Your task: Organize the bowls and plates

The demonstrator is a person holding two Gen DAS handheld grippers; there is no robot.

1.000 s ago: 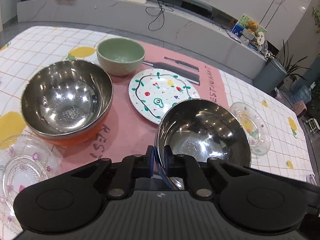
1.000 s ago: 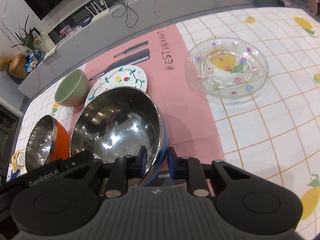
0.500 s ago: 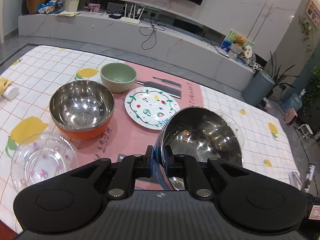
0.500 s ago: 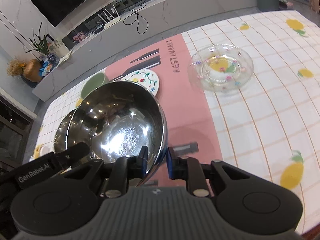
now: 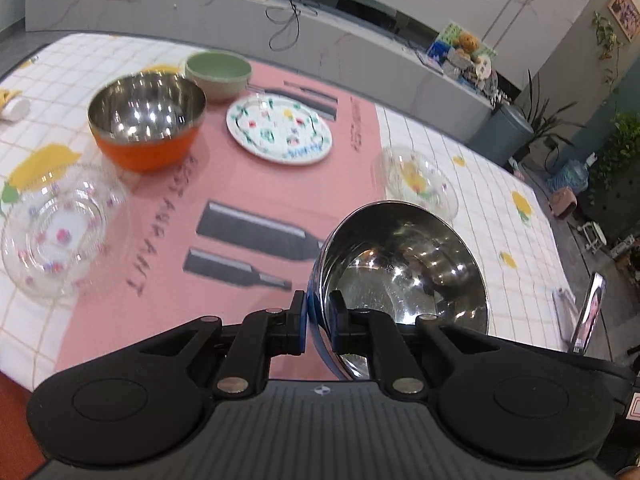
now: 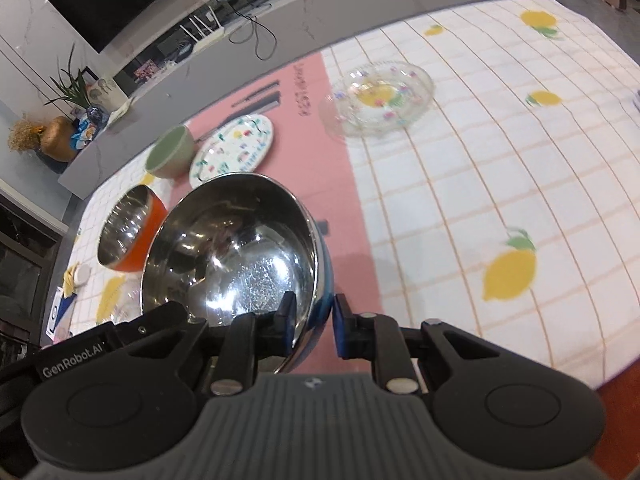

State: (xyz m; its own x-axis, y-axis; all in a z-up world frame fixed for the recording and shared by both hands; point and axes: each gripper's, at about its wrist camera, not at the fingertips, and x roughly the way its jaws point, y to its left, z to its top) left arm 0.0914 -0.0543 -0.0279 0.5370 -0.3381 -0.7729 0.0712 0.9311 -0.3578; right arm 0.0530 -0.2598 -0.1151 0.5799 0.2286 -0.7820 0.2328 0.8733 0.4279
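Observation:
A steel bowl [image 5: 404, 272] with a blue outside hangs tilted above the near part of the table, held from both sides. My left gripper [image 5: 318, 320] is shut on its left rim, and my right gripper [image 6: 310, 320] is shut on the right rim of the same bowl [image 6: 240, 248]. On the pink runner stand an orange steel bowl [image 5: 146, 120], a green bowl [image 5: 218, 70] and a painted plate [image 5: 279, 129]. One glass plate [image 5: 60, 232] lies at the left, another glass plate [image 5: 420, 180] to the right behind the held bowl.
The lemon-print tablecloth [image 6: 500, 184] stretches to the right, with the second glass plate [image 6: 380, 96] on it. A shiny upright object [image 5: 588, 312] stands at the table's right edge. A long grey bench [image 5: 320, 28] runs behind the table.
Both grippers have carried the steel bowl up and back toward the near edge. The orange bowl, green bowl and painted plate now lie farther off.

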